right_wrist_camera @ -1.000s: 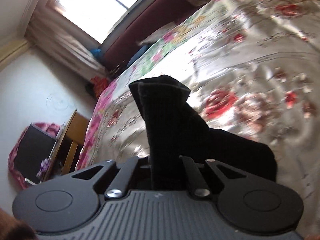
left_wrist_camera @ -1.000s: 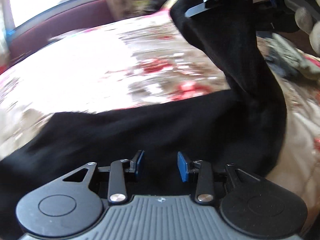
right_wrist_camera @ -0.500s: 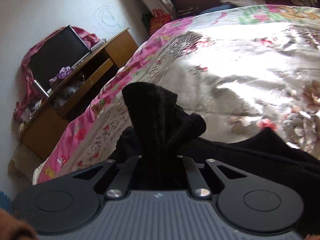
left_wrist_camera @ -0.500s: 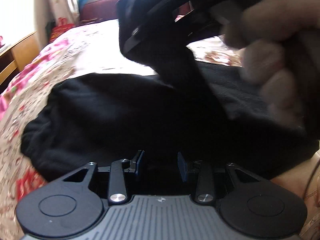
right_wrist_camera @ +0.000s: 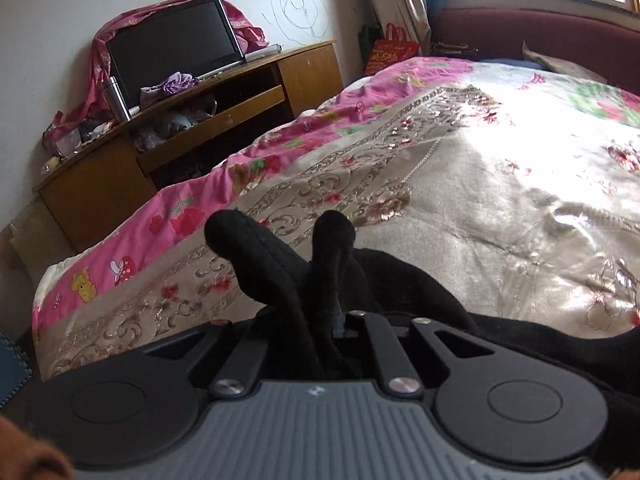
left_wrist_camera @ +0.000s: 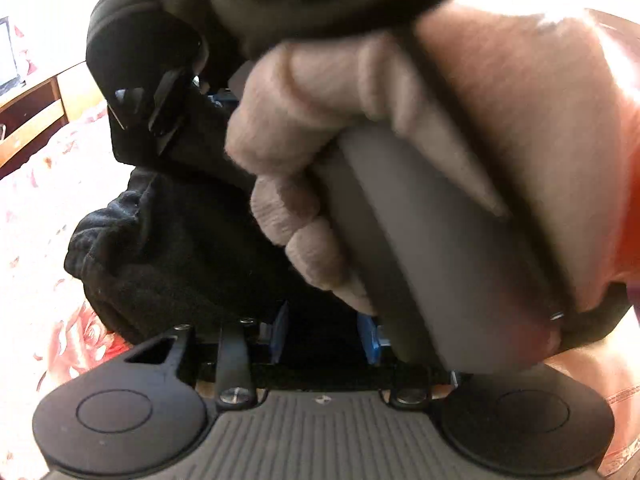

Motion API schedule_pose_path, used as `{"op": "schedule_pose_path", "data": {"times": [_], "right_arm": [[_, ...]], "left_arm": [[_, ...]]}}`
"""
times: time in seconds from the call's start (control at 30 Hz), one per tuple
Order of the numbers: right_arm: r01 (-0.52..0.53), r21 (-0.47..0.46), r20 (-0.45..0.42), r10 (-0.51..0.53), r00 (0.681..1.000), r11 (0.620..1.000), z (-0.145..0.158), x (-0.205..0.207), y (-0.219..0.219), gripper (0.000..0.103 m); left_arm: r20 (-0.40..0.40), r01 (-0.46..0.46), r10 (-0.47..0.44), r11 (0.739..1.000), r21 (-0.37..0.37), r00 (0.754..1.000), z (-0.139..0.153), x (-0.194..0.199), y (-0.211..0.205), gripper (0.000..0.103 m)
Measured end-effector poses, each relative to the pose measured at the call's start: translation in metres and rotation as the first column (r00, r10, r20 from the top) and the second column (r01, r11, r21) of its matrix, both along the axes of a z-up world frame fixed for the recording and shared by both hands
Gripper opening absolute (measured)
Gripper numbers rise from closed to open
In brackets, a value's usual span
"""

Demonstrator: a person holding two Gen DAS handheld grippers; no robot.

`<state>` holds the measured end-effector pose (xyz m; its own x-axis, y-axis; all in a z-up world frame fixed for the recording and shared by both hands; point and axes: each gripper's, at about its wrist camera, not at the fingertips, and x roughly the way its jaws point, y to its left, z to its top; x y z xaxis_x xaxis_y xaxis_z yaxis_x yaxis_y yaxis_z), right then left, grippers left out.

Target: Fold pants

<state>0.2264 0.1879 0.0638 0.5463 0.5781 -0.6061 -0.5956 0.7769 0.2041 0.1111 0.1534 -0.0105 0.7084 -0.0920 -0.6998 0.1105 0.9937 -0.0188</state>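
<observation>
The black pants (left_wrist_camera: 176, 252) lie bunched on the floral bedspread (left_wrist_camera: 36, 240). My left gripper (left_wrist_camera: 324, 334) is open just above the cloth, its blue pads apart with dark fabric beneath. The right gripper and the gloved hand (left_wrist_camera: 320, 152) holding it fill the upper right of the left wrist view, very close. In the right wrist view my right gripper (right_wrist_camera: 320, 320) is shut on a bunched fold of the pants (right_wrist_camera: 280, 264), which sticks up between the fingers, low over the bed.
The bedspread (right_wrist_camera: 480, 200) stretches ahead and to the right, with a pink border (right_wrist_camera: 240, 184) at its left edge. A wooden TV stand (right_wrist_camera: 180, 128) with a television (right_wrist_camera: 172, 44) stands left of the bed. A dark red headboard (right_wrist_camera: 540, 36) is at the far end.
The right gripper has carried its fold of pants leftward and down, across and close in front of the left gripper. The left gripper stays open over the pants.
</observation>
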Motion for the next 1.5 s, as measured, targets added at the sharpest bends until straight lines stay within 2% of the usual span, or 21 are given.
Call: {"op": "schedule_pose_path", "data": {"times": [0.2,0.3,0.4,0.43,0.47,0.5,0.6,0.7,0.8,0.9,1.0,1.13,1.2,1.3,1.37,1.43,1.5], "right_arm": [[0.101,0.029,0.094,-0.104,0.99,0.994,0.013,0.004,-0.004,0.007],[0.048,-0.023,0.061,-0.046,0.997,0.999,0.0,0.003,0.014,0.011],[-0.041,-0.045,-0.022,0.04,0.999,0.998,-0.017,0.001,0.031,0.027],[-0.081,-0.062,-0.041,0.079,0.996,0.995,-0.022,-0.002,0.035,0.038],[-0.113,-0.076,-0.044,0.11,0.993,0.991,-0.024,-0.005,0.038,0.042],[-0.146,-0.072,-0.04,0.143,0.989,0.987,-0.022,-0.008,0.038,0.042],[-0.207,0.013,-0.045,0.208,0.977,0.978,-0.004,-0.015,0.02,0.043],[-0.202,0.109,-0.091,0.212,0.973,0.973,0.017,-0.015,-0.015,0.045],[-0.122,0.093,-0.1,0.131,0.986,0.988,0.032,-0.013,-0.064,0.051],[0.026,0.033,-0.132,-0.022,0.991,0.999,0.038,-0.007,-0.128,0.052],[0.212,-0.034,-0.174,-0.215,0.961,0.977,0.036,-0.006,-0.197,0.052],[0.389,-0.118,-0.159,-0.404,0.901,0.914,0.021,-0.014,-0.265,0.053],[0.434,-0.107,-0.233,-0.446,0.864,0.895,0.0,-0.012,-0.287,0.053],[0.455,-0.032,-0.352,-0.436,0.828,0.89,-0.029,-0.007,-0.307,0.052],[0.49,0.046,-0.387,-0.437,0.812,0.87,-0.028,-0.011,-0.321,0.052],[0.52,0.068,-0.401,-0.454,0.796,0.852,-0.023,-0.018,-0.335,0.055],[0.534,0.105,-0.452,-0.438,0.777,0.839,-0.025,-0.022,-0.347,0.055]], "left_arm": [[0.001,0.004,-0.004,1.0,-0.001,1.0,0.0,-0.001,-0.002,0.053],[-0.002,-0.001,0.001,1.0,-0.004,1.0,0.0,0.001,0.001,0.053],[-0.011,-0.002,0.002,1.0,0.001,1.0,0.004,-0.003,0.007,0.053],[-0.011,0.0,0.0,1.0,0.007,1.0,0.004,-0.006,0.006,0.053],[-0.016,0.002,-0.002,1.0,0.009,1.0,0.005,-0.007,0.005,0.053],[-0.019,0.003,-0.003,1.0,0.012,1.0,0.005,-0.009,0.005,0.053],[-0.036,0.012,-0.012,1.0,0.026,0.999,0.011,-0.017,0.005,0.053],[-0.079,-0.003,0.006,0.999,0.038,0.997,0.017,-0.025,0.009,0.053],[-0.089,-0.023,0.03,0.997,0.071,0.996,0.032,-0.031,0.014,0.053],[-0.038,-0.035,0.039,0.995,0.096,0.998,0.051,-0.029,0.014,0.054],[0.042,-0.008,0.003,0.995,0.098,0.999,0.06,-0.016,0.0,0.056],[0.101,0.071,-0.084,0.989,0.127,0.991,0.044,0.034,-0.023,0.056],[0.075,0.104,-0.116,0.983,0.151,0.99,0.031,0.05,-0.036,0.057],[-0.023,0.132,-0.13,0.973,0.189,0.991,0.008,0.058,-0.048,0.057],[-0.049,0.156,-0.149,0.964,0.215,0.988,0.003,0.051,-0.051,0.058],[-0.059,0.177,-0.168,0.955,0.237,0.984,0.007,0.045,-0.053,0.058],[-0.076,0.181,-0.167,0.953,0.243,0.983,0.011,0.048,-0.054,0.059]]}}
